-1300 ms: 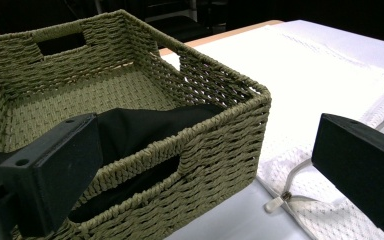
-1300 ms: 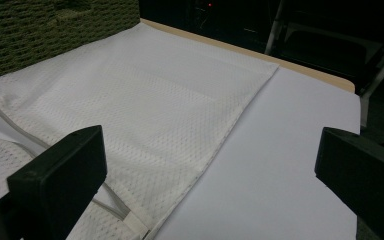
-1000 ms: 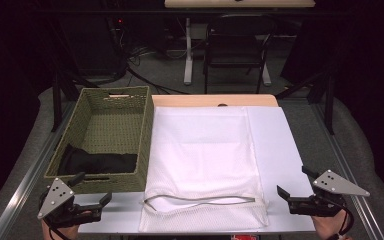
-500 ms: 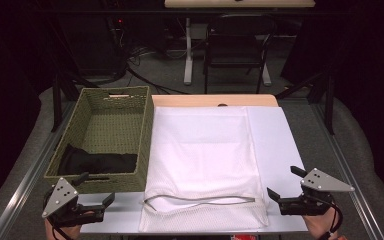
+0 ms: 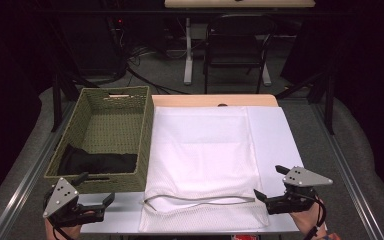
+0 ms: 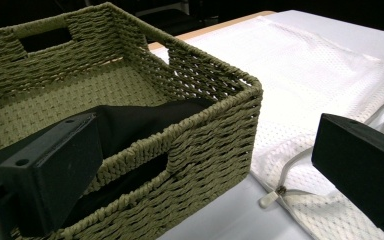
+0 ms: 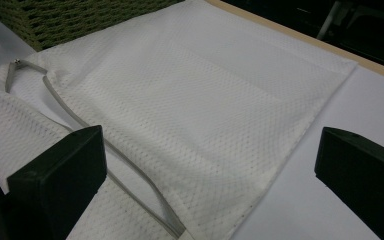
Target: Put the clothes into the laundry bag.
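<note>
Two grippers sit at the near edge of the table, both with jaws spread wide and nothing between them. The white mesh laundry bag [image 5: 202, 165] lies flat mid-table, long axis running 12 to 6 in the high view, with its grey zipper [image 5: 200, 200] open along the near end and running 9 to 3. The right gripper [image 5: 270, 194] is just beside the bag's near right corner, which lies at about 9 o'clock from its tips; in the right gripper view the zipper end [image 7: 172, 227] sits low between the jaws, close in. The left gripper [image 5: 100, 199] is at about 7 o'clock on the table, in front of the green woven basket [image 5: 122, 102], apart from the bag; the zipper pull [image 6: 269, 199] lies toward 3 o'clock from it. The basket touches the bag's left edge and holds a black garment [image 5: 97, 162] at its near end. Judgement: the right gripper is nearer the bag opening, the left nearer the basket and the garment, so the likely split is right on the bag mouth, left on the garment.
</note>
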Demonstrator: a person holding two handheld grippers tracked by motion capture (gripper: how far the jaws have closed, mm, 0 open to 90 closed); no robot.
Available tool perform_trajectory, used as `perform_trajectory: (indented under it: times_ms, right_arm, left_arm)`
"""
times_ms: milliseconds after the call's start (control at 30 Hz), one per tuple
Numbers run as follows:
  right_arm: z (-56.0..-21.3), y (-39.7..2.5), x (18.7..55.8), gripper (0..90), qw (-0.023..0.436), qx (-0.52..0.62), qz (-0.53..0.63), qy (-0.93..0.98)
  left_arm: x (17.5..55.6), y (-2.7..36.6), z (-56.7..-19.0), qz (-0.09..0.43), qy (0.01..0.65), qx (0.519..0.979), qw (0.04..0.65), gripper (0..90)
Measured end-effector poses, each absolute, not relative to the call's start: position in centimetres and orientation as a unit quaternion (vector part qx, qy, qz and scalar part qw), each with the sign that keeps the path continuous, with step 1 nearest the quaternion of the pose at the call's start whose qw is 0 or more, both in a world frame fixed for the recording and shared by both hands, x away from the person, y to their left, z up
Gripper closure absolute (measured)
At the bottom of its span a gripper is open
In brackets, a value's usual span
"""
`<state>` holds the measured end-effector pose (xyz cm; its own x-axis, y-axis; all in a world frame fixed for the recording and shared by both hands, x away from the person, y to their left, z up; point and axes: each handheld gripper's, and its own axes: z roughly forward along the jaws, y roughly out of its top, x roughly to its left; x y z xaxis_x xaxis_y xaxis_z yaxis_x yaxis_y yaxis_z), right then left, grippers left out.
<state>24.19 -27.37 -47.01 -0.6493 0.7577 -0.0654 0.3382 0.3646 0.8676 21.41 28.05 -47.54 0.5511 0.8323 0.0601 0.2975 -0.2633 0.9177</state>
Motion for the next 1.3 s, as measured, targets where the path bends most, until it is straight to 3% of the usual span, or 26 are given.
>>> perform_trajectory:
  times_ms: [1300]
  right_arm:
    - [-50.5, -19.5, 30.0, 0.0, 0.118, 0.295, 0.399, 0.86]
  left_arm:
    - [21.6, 27.9, -47.7, 0.277, 0.377, 0.748, 0.47, 0.0]
